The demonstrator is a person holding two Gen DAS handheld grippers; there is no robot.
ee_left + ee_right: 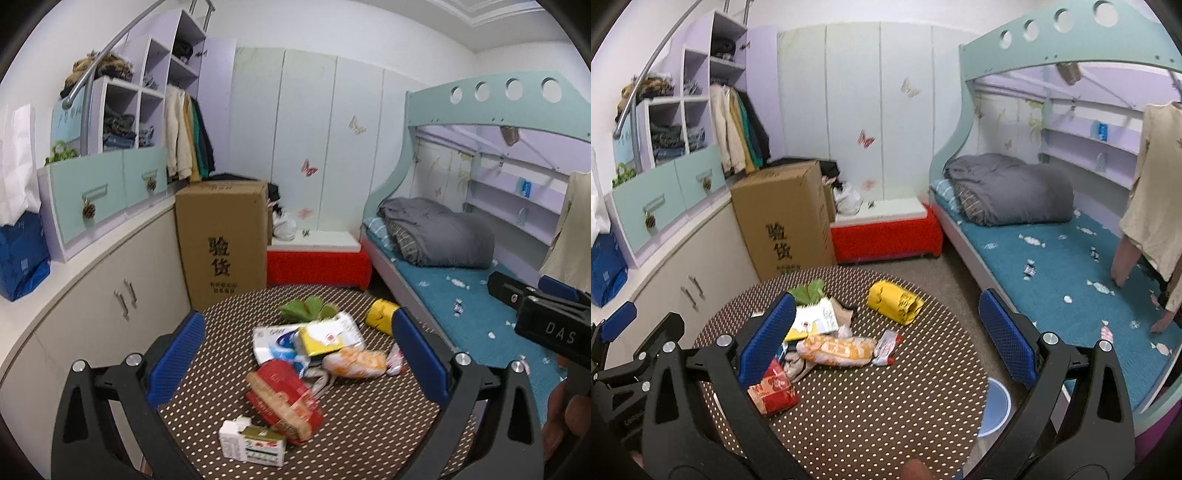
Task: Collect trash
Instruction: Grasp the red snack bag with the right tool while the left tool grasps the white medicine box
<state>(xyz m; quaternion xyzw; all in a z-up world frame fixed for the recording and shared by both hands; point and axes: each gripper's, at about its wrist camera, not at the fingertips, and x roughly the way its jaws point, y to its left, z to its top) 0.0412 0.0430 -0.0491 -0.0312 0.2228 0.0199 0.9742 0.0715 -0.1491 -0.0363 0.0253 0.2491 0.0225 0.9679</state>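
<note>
Both my claws hang spread wide and empty above the round dotted bench: the left claw over its near half, the right claw beside it. The trash sits mid-bench in a loose heap: a red packet, an orange snack bag and a white tissue pack touching. A yellow wrapper lies apart toward the far right edge, and a small carton near the front edge.

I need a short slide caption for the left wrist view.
Left gripper, open, above a dotted round table littered with snack wrappers and a small carton.
</note>
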